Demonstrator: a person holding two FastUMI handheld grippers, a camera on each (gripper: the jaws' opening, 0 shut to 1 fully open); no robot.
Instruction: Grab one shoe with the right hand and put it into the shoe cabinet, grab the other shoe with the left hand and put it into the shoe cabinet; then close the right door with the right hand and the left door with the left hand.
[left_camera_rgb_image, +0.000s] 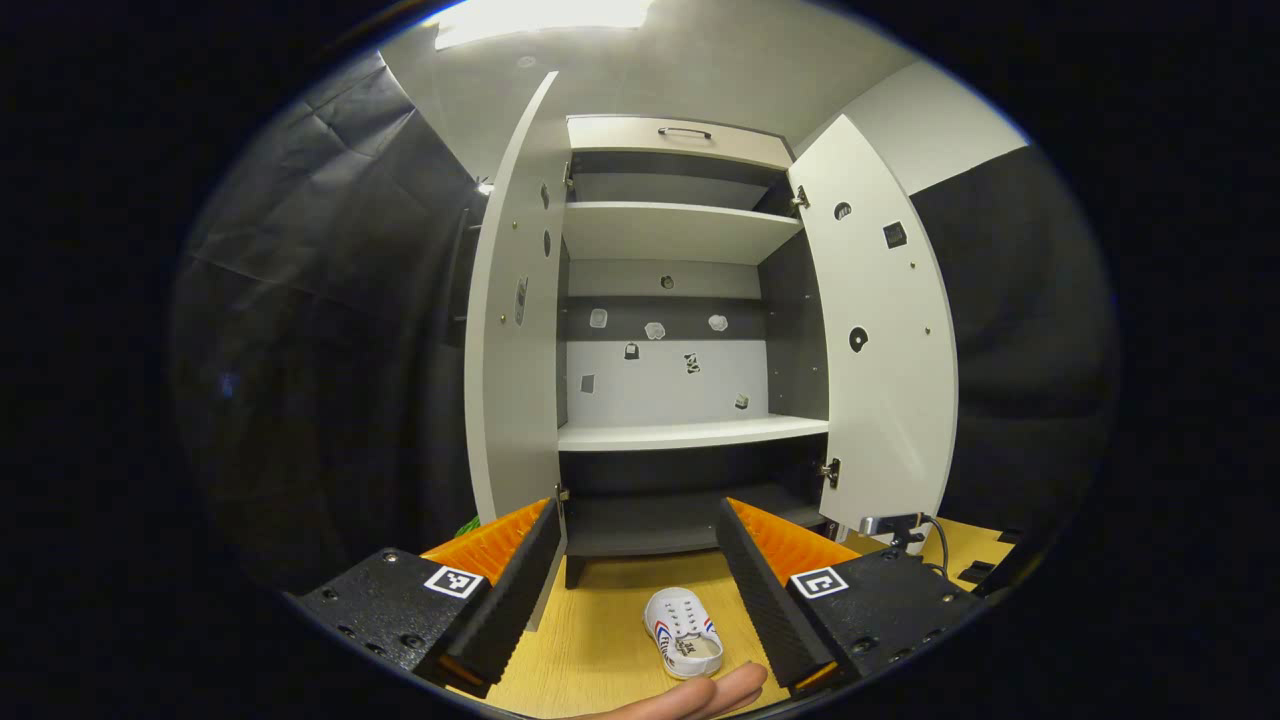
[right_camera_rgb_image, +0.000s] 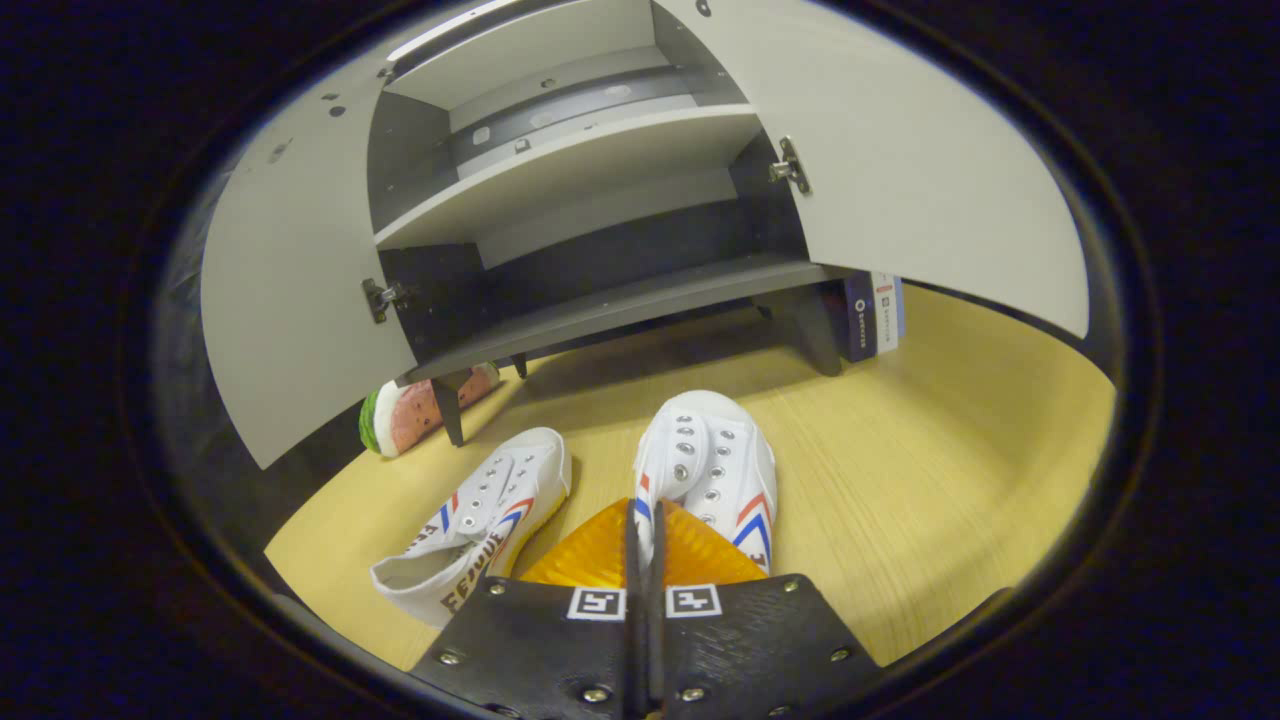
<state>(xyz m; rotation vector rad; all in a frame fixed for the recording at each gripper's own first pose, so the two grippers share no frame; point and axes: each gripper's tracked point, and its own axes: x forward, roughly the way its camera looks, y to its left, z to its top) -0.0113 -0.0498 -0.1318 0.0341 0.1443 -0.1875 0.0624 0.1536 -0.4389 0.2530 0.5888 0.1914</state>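
Observation:
The white shoe cabinet (left_camera_rgb_image: 690, 432) stands with both doors wide, its left door (left_camera_rgb_image: 515, 330) and right door (left_camera_rgb_image: 880, 330) swung out. Its shelves hold nothing. My left gripper (left_camera_rgb_image: 638, 510) is open and held above the floor in front of it, with one white shoe (left_camera_rgb_image: 685, 630) with red and blue stripes lying below between the fingers. In the right gripper view, my right gripper (right_camera_rgb_image: 640, 512) is shut on the side edge of the right-hand shoe (right_camera_rgb_image: 712, 460). The other shoe (right_camera_rgb_image: 480, 520) lies just left of it on the wooden floor, before the cabinet's dark bottom shelf (right_camera_rgb_image: 620, 300).
A watermelon-slice toy (right_camera_rgb_image: 405, 415) lies under the left door (right_camera_rgb_image: 290, 300). A dark box (right_camera_rgb_image: 875, 310) stands by the cabinet's right leg under the right door (right_camera_rgb_image: 920, 170). A small device with a cable (left_camera_rgb_image: 895, 525) sits below the right door. A person's fingertip (left_camera_rgb_image: 700, 692) shows at the bottom.

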